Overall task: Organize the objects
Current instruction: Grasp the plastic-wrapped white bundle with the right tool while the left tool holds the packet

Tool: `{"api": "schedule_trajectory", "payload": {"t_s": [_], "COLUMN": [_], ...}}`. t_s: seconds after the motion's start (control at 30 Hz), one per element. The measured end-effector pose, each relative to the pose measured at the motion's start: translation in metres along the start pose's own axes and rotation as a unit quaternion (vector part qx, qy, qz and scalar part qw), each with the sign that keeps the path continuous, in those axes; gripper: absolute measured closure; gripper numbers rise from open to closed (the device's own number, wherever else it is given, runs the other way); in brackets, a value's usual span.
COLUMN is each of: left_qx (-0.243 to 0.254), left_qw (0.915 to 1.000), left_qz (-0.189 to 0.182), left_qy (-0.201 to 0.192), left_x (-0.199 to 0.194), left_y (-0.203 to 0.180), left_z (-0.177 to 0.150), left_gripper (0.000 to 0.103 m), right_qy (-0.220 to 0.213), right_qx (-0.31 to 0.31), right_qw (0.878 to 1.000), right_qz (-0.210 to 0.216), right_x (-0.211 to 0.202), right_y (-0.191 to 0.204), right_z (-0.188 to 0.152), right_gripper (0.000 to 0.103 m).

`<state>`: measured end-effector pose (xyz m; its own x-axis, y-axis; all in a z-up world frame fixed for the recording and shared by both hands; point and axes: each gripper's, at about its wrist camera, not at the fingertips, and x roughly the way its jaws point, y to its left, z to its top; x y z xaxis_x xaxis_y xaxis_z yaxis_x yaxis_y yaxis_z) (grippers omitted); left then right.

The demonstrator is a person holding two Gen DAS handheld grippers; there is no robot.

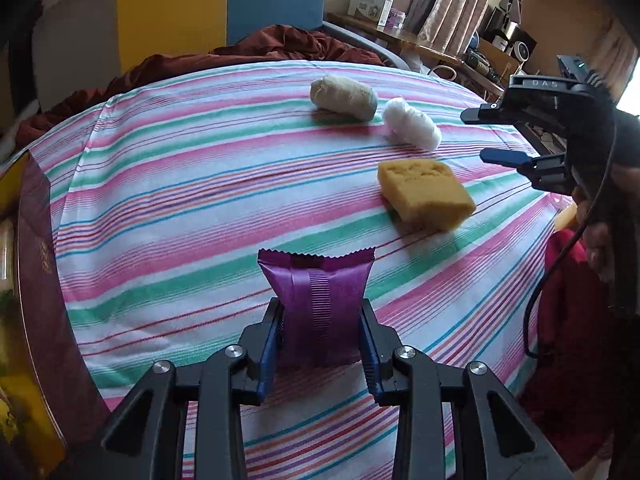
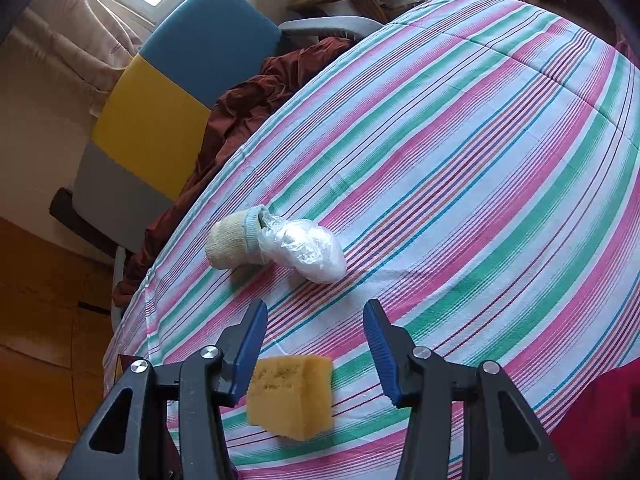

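Along the far left edge of the left wrist view runs a dark maroon box (image 1: pixel 36 264), partly cut off by the frame; what it holds cannot be made out. Right of it spreads the pink, green and white striped cloth (image 1: pixel 180 184) covering the bench. At bottom centre the left claw (image 1: pixel 322 344) is clamped on a purple foil snack packet with crimped ends (image 1: pixel 316 300), its blue pads pressing both sides, the packet lifted clear of the cloth. Further right and higher lie three loose things: a cream knitted sock rolled into a bundle (image 1: pixel 342 98), a crumpled clear plastic wrap (image 1: pixel 412 120) touching it, and below them a yellow block sponge (image 1: pixel 426 192), apart from both. At the right edge the right claw (image 1: pixel 490 136) hangs with its fingers apart, gripping nothing.

Across the right wrist view, the sock (image 2: pixel 234 242) sits left of centre with the plastic wrap (image 2: pixel 304 254) against it; the right claw (image 2: pixel 316 344) stands open at the bottom, the sponge (image 2: pixel 292 396) lying on the cloth beneath and between its fingers, untouched.

Judging by this, the tidying is at an early or middle stage: one item is in hand, probably bound for the box at left, while sock, wrap and sponge are not yet sorted. The sponge looks the likeliest next pick for the right claw.
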<state>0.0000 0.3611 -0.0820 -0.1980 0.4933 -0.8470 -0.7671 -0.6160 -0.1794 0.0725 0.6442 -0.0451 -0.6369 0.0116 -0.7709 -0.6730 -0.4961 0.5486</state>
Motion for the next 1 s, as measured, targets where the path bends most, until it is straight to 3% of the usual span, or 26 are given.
{"api": "schedule_trajectory", "payload": {"t_s": [0.23, 0.63, 0.77, 1.0], "left_qx": [-0.001, -0.022, -0.023, -0.031], "left_qw": [0.9998, 0.9988, 0.9985, 0.9979], "left_qz": [0.004, -0.023, -0.03, -0.039], "left_qy": [-0.02, -0.037, -0.039, -0.04], "left_x": [0.009, 0.012, 0.011, 0.01], "left_y": [0.004, 0.013, 0.015, 0.018], "left_z": [0.011, 0.014, 0.012, 0.012], "left_gripper": [0.067, 0.067, 0.067, 0.067], "right_qy": [-0.003, 0.023, 0.02, 0.039], "right_qx": [-0.012, -0.05, -0.123, -0.22], "right_qw": [1.0, 0.997, 0.988, 0.968], "right_qz": [-0.016, -0.057, -0.094, -0.117], "right_x": [0.002, 0.013, 0.021, 0.052], "right_y": [0.003, 0.015, 0.038, 0.068], "right_z": [-0.001, -0.003, 0.01, 0.027], "right_gripper": [0.053, 0.053, 0.052, 0.051]}}
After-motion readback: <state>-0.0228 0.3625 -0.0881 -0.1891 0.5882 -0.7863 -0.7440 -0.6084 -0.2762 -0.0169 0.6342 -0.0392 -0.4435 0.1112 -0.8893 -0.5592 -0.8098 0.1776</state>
